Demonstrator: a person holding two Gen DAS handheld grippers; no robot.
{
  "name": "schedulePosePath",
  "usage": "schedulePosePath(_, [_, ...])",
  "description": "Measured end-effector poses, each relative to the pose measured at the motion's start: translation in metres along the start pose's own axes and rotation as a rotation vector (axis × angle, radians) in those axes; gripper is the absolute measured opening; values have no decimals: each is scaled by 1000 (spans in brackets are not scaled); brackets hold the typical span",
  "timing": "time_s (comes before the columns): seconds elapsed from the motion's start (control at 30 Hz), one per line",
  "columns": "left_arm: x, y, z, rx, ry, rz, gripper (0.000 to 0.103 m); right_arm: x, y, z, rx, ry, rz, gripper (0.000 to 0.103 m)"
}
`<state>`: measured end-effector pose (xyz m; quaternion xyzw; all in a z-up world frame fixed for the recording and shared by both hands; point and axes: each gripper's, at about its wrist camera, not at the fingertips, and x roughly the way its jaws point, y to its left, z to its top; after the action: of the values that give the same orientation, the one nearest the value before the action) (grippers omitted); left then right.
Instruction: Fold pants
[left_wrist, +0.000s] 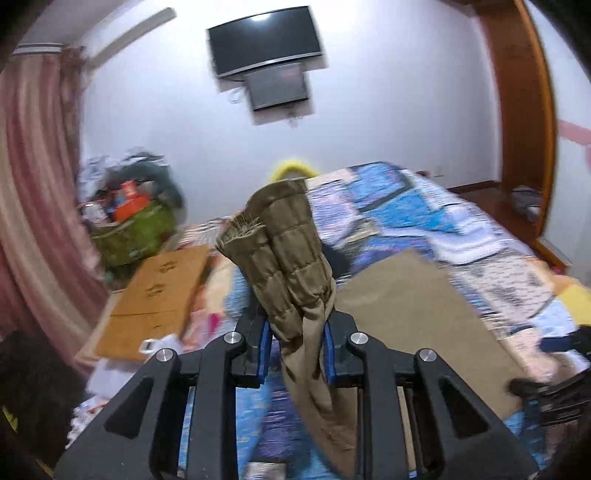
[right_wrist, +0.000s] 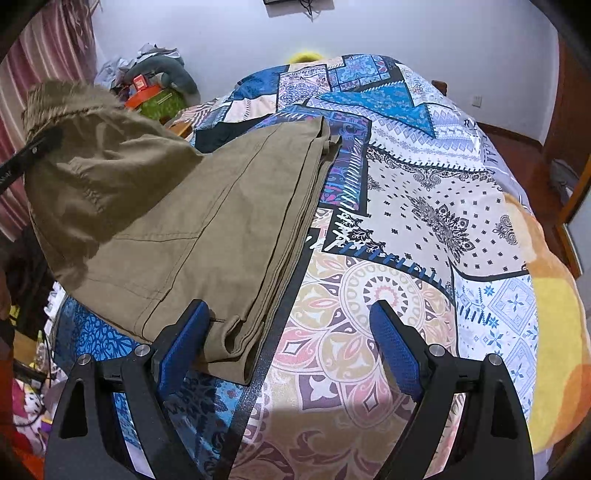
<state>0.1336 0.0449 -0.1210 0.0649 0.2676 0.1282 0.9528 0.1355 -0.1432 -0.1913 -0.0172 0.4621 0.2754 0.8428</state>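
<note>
**Left gripper lifts the waistband end**

The left gripper (left_wrist: 297, 343) is clamped on the pants' (right_wrist: 177, 221) bunched fabric, held up above the bed (right_wrist: 424, 229). The right gripper (right_wrist: 288, 354) gapes wide, holding nothing, beside the folded legs lying on the quilt

A dark television (left_wrist: 264, 38) hangs on the pale wall (left_wrist: 388, 92); pink striped curtains (left_wrist: 33, 177) left, patterned bedspread (right_wrist: 424, 206) covering the bed.

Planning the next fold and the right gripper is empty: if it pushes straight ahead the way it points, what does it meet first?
Probably the patterned bedspread: the open right gripper points across it, with the khaki pants just left of that line, beside its left finger. Depth is unclear through the fisheye.
</note>
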Motion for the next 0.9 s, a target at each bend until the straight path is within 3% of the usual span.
schedulePosePath(0.2, [17, -24, 20, -79, 128, -345, 21, 1, 0, -1, 1, -5, 4, 86])
schedulePosePath(0.33, [32, -34, 19, -103, 236, -506, 20, 1, -1, -1, 7, -10, 8, 86])
schedulePosePath(0.5, [51, -53, 5, -70, 349, -580, 20, 1, -1, -1, 14, -14, 14, 86])
schedulePosePath(0.6, [52, -68, 0, -16, 380, -573, 23, 1, 0, -1, 17, -15, 17, 86])
schedulePosePath(0.67, [48, -74, -5, 38, 381, -561, 31, 1, -1, -1, 22, -17, 19, 87])
schedulePosePath(0.73, [41, -76, -10, 50, 380, -585, 65, 0, -1, -1, 29, -18, 17, 87])
schedulePosePath(0.8, [33, -70, -7, 22, 357, -612, 82, -1, -1, -1, 36, -18, 18, 87])
schedulePosePath(0.9, [33, -60, 1, -5, 361, -606, 85, -5, -3, -1, 49, -19, 22, 87])
